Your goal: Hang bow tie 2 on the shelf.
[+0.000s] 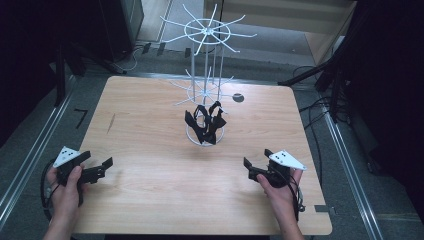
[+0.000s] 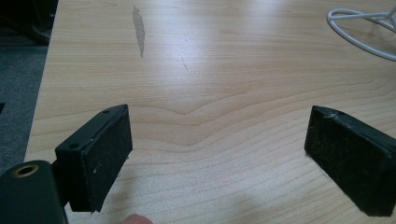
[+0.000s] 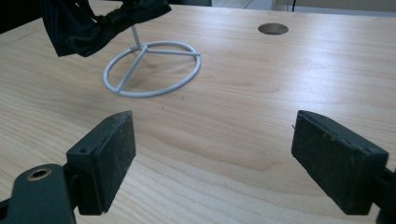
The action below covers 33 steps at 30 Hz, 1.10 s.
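Black bow ties (image 1: 205,121) hang bunched on the low arms of a white wire rack (image 1: 205,75), near the middle of the tabletop (image 1: 150,185), just above the rack's round base ring (image 1: 205,137). In the right gripper view the bow ties (image 3: 93,21) dangle at upper left over the ring (image 3: 152,70), not touching the wood as far as I can tell. Rack has two tiers of spokes; top tier bare, lower tier bare except where the black fabric hangs. A round hole (image 1: 238,98) sits in the tabletop just right of the rack, also seen at the far side of the right gripper view (image 3: 273,29). Right claw (image 1: 255,167) is at the near right of the tabletop, held in the person's right hand (image 1: 280,192), pointing toward the rack, well apart from the bow ties. Its jaws stand wide apart, nothing between them, bare wood showing in the gap (image 3: 212,158). Left claw (image 1: 102,167) is at the near left, held in the left hand (image 1: 65,192), also well apart from the rack. Its jaws are wide apart too, empty, wood between them (image 2: 217,158); a bit of the base ring (image 2: 359,28) shows at top right of that view. A dark streak (image 2: 138,30) marks the wood ahead of the left claw. Grey floor and dark stands surround the tabletop.
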Tool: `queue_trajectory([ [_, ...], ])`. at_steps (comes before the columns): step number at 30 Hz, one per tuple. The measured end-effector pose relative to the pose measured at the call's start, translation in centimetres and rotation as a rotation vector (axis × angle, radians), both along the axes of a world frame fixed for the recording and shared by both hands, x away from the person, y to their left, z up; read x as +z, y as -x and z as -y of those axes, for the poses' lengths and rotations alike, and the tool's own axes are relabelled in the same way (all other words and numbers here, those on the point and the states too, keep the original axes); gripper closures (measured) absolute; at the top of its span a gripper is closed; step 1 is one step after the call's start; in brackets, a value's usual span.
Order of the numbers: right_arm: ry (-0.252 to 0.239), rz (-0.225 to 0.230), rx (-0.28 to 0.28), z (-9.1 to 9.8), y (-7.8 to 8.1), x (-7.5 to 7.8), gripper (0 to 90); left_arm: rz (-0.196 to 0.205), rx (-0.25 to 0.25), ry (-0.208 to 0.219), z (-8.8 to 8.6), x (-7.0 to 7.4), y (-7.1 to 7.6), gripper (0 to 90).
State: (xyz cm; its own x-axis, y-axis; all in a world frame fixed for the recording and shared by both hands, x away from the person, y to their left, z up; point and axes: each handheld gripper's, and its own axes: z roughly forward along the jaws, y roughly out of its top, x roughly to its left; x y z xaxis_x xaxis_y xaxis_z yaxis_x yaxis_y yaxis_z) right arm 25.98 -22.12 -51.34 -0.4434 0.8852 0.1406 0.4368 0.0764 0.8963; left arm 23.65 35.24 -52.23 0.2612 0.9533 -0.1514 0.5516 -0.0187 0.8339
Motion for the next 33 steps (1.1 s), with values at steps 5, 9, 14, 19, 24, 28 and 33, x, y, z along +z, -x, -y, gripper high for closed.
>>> queue_trajectory([
  [5, 0.000, -0.014, -0.003, 0.8, 0.4, -0.3, 13.4, -0.001, 0.000, 0.000, 0.0, 0.0, 0.0, 8.2],
  [9, -0.002, -0.021, -0.014, 1.6, 0.6, -0.6, 13.4, 0.000, -0.001, 0.000, 0.0, 0.0, 0.0, 8.2],
  [14, -0.006, -0.028, -0.026, 2.6, 1.0, -0.9, 13.3, -0.001, 0.000, -0.001, 0.0, 0.0, 0.0, 8.2],
  [19, -0.004, -0.029, -0.052, 3.8, 1.3, -1.2, 13.4, -0.002, 0.000, 0.000, 0.0, 0.0, 0.0, 8.2],
  [24, -0.016, -0.047, -0.091, 5.5, 1.5, -1.8, 13.4, -0.001, 0.000, 0.000, 0.0, 0.0, 0.0, 8.2],
  [28, -0.012, -0.050, -0.110, 6.4, 1.6, -2.0, 13.4, -0.001, 0.000, 0.000, 0.0, 0.0, 0.0, 8.2],
  [33, -0.011, -0.060, -0.146, 8.1, 2.2, -2.5, 13.4, -0.001, 0.002, 0.000, 0.1, 0.0, 0.1, 8.2],
])
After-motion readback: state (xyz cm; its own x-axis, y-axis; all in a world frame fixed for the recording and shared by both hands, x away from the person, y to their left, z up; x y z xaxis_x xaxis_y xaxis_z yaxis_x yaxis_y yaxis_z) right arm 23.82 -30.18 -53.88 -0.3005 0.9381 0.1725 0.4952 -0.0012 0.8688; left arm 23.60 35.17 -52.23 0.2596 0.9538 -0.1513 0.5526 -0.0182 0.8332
